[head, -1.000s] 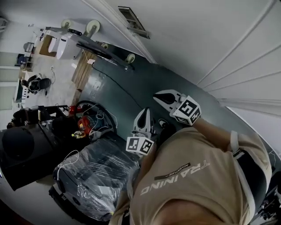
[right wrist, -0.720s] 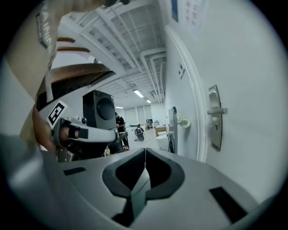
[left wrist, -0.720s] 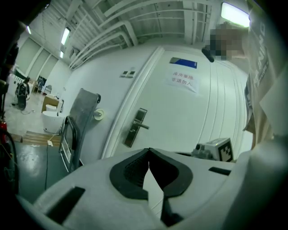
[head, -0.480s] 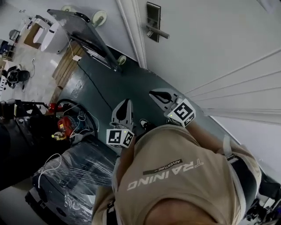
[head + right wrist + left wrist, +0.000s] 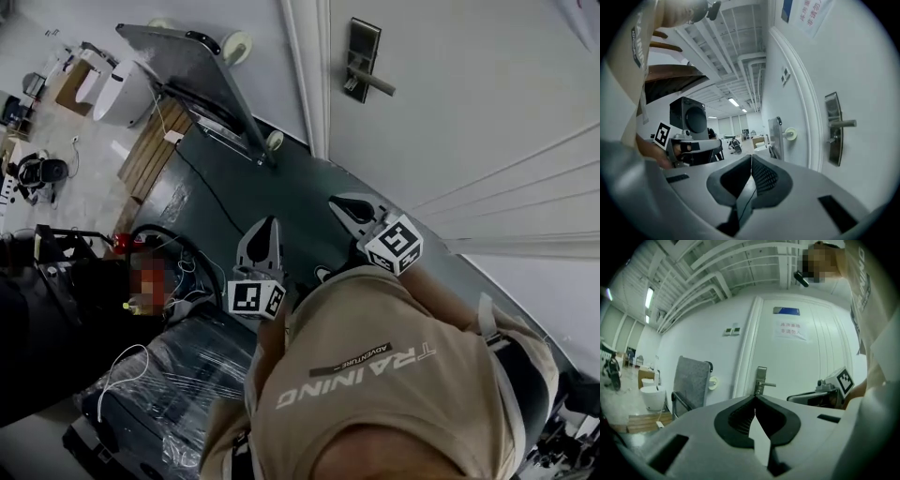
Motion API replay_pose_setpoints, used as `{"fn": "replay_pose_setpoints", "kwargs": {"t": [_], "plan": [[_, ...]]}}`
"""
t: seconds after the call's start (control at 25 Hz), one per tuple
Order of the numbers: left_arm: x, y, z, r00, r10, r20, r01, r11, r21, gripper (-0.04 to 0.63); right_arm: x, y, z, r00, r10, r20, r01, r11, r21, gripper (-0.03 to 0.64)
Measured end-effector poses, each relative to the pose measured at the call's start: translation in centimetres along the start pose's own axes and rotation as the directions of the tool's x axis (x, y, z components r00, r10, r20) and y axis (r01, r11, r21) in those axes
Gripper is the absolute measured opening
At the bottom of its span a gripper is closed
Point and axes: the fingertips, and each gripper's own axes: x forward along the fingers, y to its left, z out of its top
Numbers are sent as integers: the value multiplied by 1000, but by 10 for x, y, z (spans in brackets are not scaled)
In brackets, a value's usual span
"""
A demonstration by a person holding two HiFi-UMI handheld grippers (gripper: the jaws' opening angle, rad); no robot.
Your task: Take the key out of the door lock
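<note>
Door lock, a tall dark metal plate with a lever handle, sits at 1 o'clock in the head view, on the white panelled door just right of the white door frame; whether a key is in it is too small to tell.

At 7 o'clock, clear plastic film wraps a dark bulky load (its contents cannot be made out), with a white cable lying over it. At 11 o'clock a grey flat-panel trolley with pale wheels leans by the wall. A dark green floor strip runs open from the trolley's foot to the door's lower edge.

Near the centre, the left gripper points to 12 o'clock with its jaw tips pressed together on nothing. Just right of it, the right gripper points to 10 o'clock, jaws likewise closed and empty. Both are well apart from the lock.

Below them a beige shirt reads "TRAINING" and "ADVENTURE". In the left gripper view a blue plate and a white paper notice with red characters sit high on the door, neither readable.
</note>
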Motion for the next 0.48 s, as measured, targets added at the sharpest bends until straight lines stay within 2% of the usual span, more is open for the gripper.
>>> {"fn": "replay_pose_setpoints", "kwargs": {"t": [0.08,0.12,0.32,0.4,0.48], "plan": [[-10,8,-4,999,38,-11,-37,998,47,9,4,7,-9,998,25,-50,-26,1000,-16,15],[-13,12,-7,999,49,-14,-48,998,40,10,7,8,-10,997,28,-65,-30,999,-26,14],[4,39,-33,994,82,-69,-88,992,-87,9,50,-12,-1,996,54,-68,-56,998,-25,14],[23,49,-30,993,89,-78,-96,991,-94,10,73,-26,9,996,83,-41,-85,996,-36,14],[51,60,-21,993,82,-83,-88,993,-72,9,99,-49,13,994,101,-33,-102,995,-25,14]]}}
